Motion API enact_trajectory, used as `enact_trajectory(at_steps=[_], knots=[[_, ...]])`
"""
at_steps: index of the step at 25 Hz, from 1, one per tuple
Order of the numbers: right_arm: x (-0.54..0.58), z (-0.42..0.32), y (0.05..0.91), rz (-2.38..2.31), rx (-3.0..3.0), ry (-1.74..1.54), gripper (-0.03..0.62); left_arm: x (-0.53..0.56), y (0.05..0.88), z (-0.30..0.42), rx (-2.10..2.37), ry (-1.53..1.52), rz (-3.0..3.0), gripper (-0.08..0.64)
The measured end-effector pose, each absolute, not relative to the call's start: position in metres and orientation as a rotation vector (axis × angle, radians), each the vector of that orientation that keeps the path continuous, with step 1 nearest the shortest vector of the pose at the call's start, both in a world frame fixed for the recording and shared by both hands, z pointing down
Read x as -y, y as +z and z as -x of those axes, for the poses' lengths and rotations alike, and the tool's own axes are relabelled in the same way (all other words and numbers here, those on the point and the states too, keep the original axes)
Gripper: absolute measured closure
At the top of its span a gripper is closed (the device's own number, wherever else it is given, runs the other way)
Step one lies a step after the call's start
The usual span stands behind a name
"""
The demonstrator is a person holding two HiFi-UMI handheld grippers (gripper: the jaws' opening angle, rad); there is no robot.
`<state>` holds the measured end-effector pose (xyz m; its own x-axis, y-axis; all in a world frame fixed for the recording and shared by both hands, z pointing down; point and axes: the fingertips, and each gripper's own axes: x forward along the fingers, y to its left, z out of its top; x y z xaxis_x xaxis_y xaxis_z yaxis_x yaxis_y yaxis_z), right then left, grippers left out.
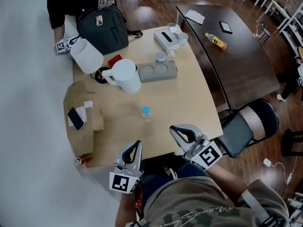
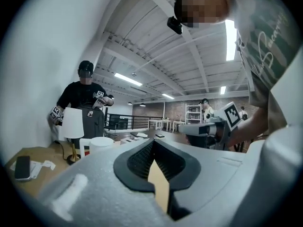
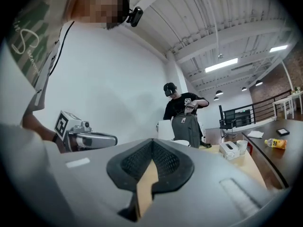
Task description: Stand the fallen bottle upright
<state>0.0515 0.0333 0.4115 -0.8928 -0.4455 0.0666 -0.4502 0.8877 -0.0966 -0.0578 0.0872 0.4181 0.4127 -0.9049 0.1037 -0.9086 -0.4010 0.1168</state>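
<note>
Bottle (image 1: 146,113), small and clear with a blue cap, stood upright on the light wooden table (image 1: 189,103) in the head view, out in a bare stretch towards the near edge. Both grippers hung at that near edge, well apart from the bottle: the left gripper (image 1: 136,145) below and slightly left of it, the right gripper (image 1: 176,130) below and to its right. Each was closed and held nothing. Beyond the bottle stood a white jug (image 1: 125,75), with a grey tray (image 1: 157,72) just beside it, a white lamp (image 1: 86,56) to its left, a tissue box (image 1: 165,39) and a dark backpack (image 1: 102,28) at the far edge. A cardboard box (image 1: 90,126) lay at the table's left side with a phone (image 1: 75,118) on it, and a red can (image 1: 84,160) lay near the box's front corner. A yellow bottle (image 1: 216,41) lay on the dark table (image 1: 246,65) to the right.

In the left gripper view, the black ribbed pads (image 2: 139,160) met at their tips with nothing between them, and the view ran level across the table towards a person in black (image 2: 85,96) behind the lamp.

In the right gripper view, its pads (image 3: 135,162) were likewise pressed together at the tips and empty.
</note>
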Motion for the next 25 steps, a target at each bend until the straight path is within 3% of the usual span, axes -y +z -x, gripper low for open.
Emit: enact_trajectory(at_steps=[6,10,25], knots=[[-0.059,-0.077,0.411,-0.72,3.029,0.298,0.588,-0.11,0.389,0.047,1.685,-0.011,-2.481,0.557],[-0.075,-0.086,0.399,-0.794,3.03,0.246,0.588,-0.13,0.379,0.033,1.572,-0.121,-2.577,0.557],[-0.118,-0.079,0.366,-0.854,3.004,0.032,0.589,-0.157,0.362,0.048,1.641,-0.069,-2.556,0.557]])
